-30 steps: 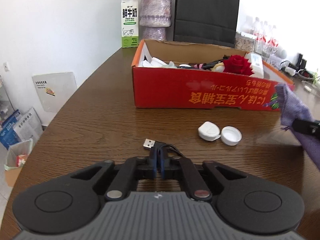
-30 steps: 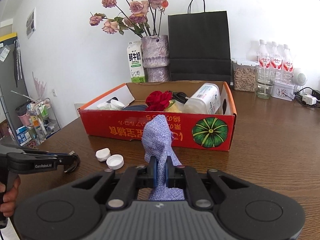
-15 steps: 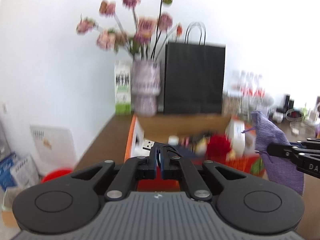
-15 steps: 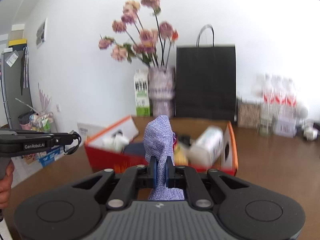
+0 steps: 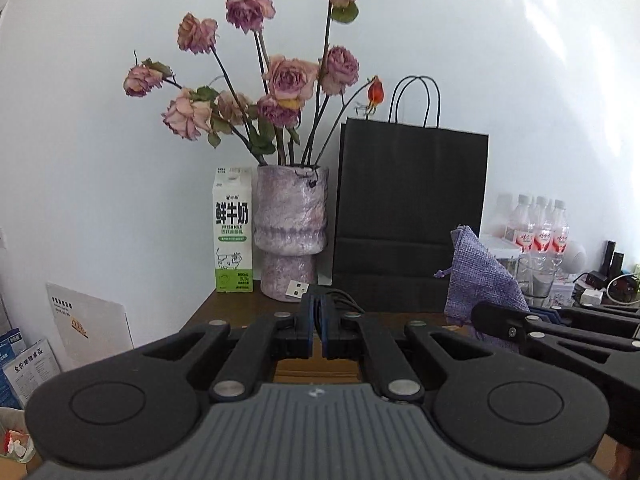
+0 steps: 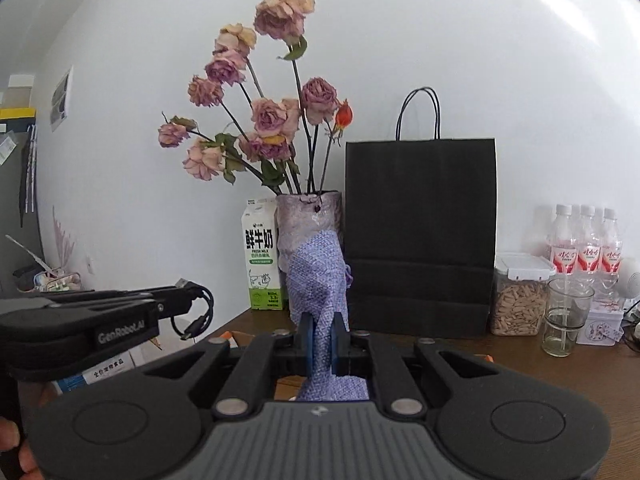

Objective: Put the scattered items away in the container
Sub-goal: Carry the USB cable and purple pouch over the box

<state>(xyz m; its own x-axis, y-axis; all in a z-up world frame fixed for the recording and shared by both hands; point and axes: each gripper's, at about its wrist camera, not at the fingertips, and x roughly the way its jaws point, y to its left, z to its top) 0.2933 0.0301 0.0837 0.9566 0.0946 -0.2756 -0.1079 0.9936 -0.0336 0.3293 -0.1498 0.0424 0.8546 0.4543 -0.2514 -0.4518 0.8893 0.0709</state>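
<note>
moved: both grippers are rising, so the red cardboard box is dropping out of view beneath them
left gripper: clamping the black USB cable, plug sticking out ahead
right gripper: pinching the purple woven pouch, standing above its fingers
means: guessing both loads are getting carried over the box for dropping

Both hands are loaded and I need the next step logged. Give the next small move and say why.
Probably tip both tools downward until the box comes into view. The left tool is shut on the USB cable and the right tool is shut on the purple pouch, both held up facing the vase and black bag. Only a sliver of cardboard shows below the fingers, so the drop spot is unseen.
</note>
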